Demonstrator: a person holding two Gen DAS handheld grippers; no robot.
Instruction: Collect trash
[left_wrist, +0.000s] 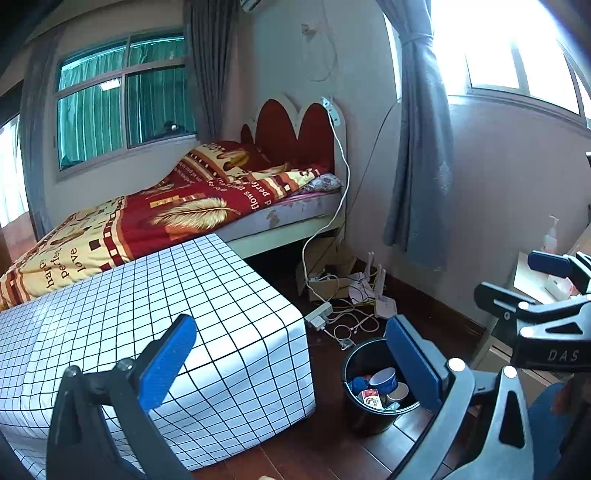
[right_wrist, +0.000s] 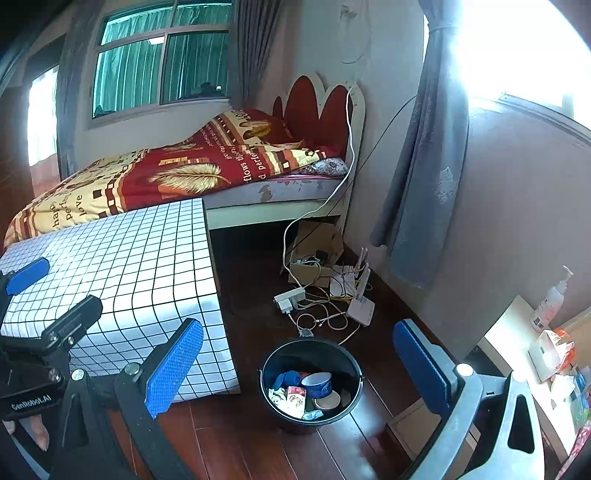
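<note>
Left gripper (left_wrist: 291, 365): jaws spread wide, nothing between the blue pads, held above the floor between the table and the bucket.
Right gripper (right_wrist: 299, 373): also spread wide and empty, hanging over the bucket; it shows at the right edge of the left wrist view too.
Bucket (right_wrist: 352, 363): black, upright on the dark wood floor, just beside the table's corner.
Trash (right_wrist: 301, 395): inside the bucket lie paper cups, a blue-and-white bowl, a red-and-white wrapper and crumpled blue and white scraps.
Progress: judging by the filled bucket and both empty grippers, collecting looks largely done; no loose litter shows on the table top or on the floor near the bucket.
Table (right_wrist: 147, 258): covered in a white grid-patterned cloth, bare where visible.
Possible leftovers: packets and a tissue box (right_wrist: 546, 350) sit on a shelf at the right; whether any count as trash I cannot tell.
Obstacles: a power strip (right_wrist: 290, 297), tangled cables and a white router (right_wrist: 360, 306) lie on the floor beyond the bucket, near a cardboard box (right_wrist: 314, 254).
Background: bed (right_wrist: 177, 173) with a red and yellow blanket, curtained windows.
</note>
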